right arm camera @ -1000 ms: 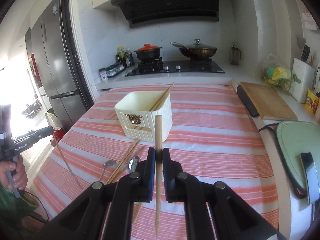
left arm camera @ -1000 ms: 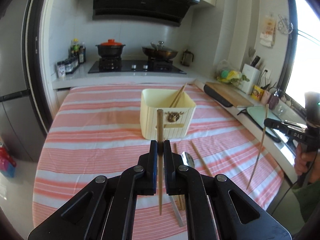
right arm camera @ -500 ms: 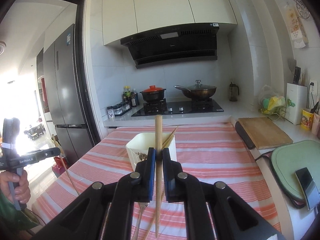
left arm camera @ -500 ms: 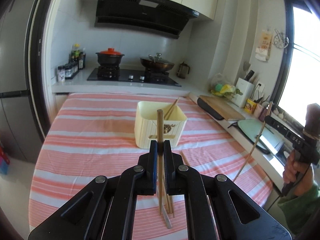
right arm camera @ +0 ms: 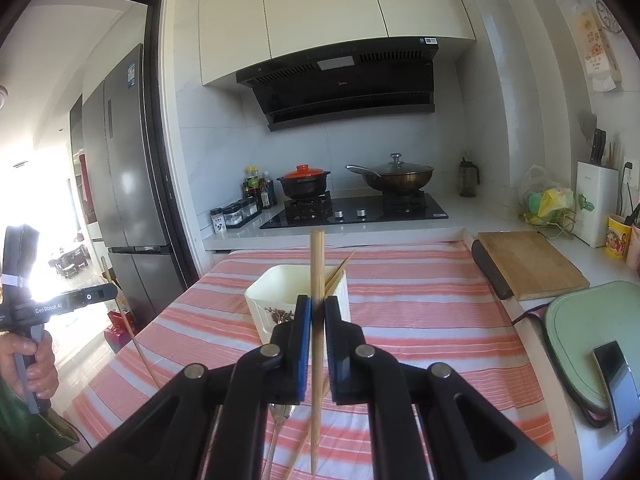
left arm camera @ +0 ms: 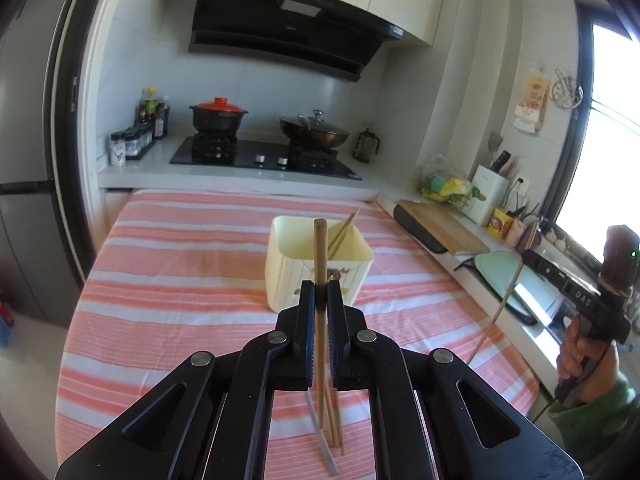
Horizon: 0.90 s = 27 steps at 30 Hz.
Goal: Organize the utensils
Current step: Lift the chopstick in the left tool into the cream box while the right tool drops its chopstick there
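While the table (left arm camera: 168, 280) under its pink-and-white striped cloth fills the middle of both views, a counter behind it carries a hob (right arm camera: 352, 212) with a red-lidded pot (right arm camera: 304, 184) and a lidded wok (right arm camera: 396, 176), and a dark hood (right arm camera: 340, 80) hangs above. A cutting board (right arm camera: 528, 260) lies on the side counter to the right of the table. A cream box (left arm camera: 316, 268) stands upright near the middle of the cloth, with a pair of chopsticks (left arm camera: 342, 236) leaning out over its far rim. The left gripper (left arm camera: 321, 300) is clenched on a single chopstick (left arm camera: 320, 248), which stands nearly upright between the pads, its thick end above the jaws and in front of the box. The right gripper (right arm camera: 316, 316) is likewise clamped on its own chopstick (right arm camera: 317, 260), held close to vertical, the top end rising past the box rim. On the cloth near the camera, below the grippers, lie loose chopsticks (left arm camera: 336, 428), and a spoon (right arm camera: 280, 416) shows in the right view. Each view catches the other gripper at its edge, gripped by a hand (left arm camera: 580, 356) in a green sleeve.
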{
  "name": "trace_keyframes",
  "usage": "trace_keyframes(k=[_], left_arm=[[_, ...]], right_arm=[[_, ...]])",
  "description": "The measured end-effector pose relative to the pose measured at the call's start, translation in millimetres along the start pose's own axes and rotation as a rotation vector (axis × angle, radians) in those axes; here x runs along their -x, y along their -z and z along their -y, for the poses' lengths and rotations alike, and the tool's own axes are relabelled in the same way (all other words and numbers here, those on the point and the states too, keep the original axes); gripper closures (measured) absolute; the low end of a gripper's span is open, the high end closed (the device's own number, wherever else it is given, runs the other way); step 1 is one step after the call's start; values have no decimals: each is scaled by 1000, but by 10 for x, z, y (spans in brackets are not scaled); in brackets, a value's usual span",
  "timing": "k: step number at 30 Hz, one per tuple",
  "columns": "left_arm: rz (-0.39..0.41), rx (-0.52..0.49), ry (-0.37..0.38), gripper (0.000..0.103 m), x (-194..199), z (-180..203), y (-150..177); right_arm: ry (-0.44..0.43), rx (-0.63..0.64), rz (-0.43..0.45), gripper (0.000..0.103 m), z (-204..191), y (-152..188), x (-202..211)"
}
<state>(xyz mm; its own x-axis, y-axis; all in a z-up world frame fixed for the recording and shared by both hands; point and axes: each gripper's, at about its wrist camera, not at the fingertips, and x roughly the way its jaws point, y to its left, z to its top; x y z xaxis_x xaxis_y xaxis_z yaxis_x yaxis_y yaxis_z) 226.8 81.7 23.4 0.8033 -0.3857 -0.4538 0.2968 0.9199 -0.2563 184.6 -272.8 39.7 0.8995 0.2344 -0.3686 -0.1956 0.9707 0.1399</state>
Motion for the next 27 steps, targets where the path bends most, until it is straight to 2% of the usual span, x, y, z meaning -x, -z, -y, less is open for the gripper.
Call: trace_keyframes(k=[4, 8, 15, 19, 22, 27], left_arm=[[12, 26, 24, 99, -107, -31, -277], [50, 24, 38, 99, -197, -14, -626], [149, -29, -5, 99, -555, 84, -1182], [171, -32, -36, 99, -913, 61, -1345], [144, -37, -69, 99, -1269, 13, -1343], [-6, -25, -81, 99, -1897, -124, -1169]], right_arm=[[10, -3, 6, 96, 64, -182, -161], [16, -25, 27, 96, 154, -504, -396], [22, -63, 111, 96, 133, -1096, -991], [14, -67, 157, 96, 41, -1244, -1431], [15, -60, 153, 96, -3, -1191, -1806], [-6, -71, 23, 96, 14, -879, -2431]])
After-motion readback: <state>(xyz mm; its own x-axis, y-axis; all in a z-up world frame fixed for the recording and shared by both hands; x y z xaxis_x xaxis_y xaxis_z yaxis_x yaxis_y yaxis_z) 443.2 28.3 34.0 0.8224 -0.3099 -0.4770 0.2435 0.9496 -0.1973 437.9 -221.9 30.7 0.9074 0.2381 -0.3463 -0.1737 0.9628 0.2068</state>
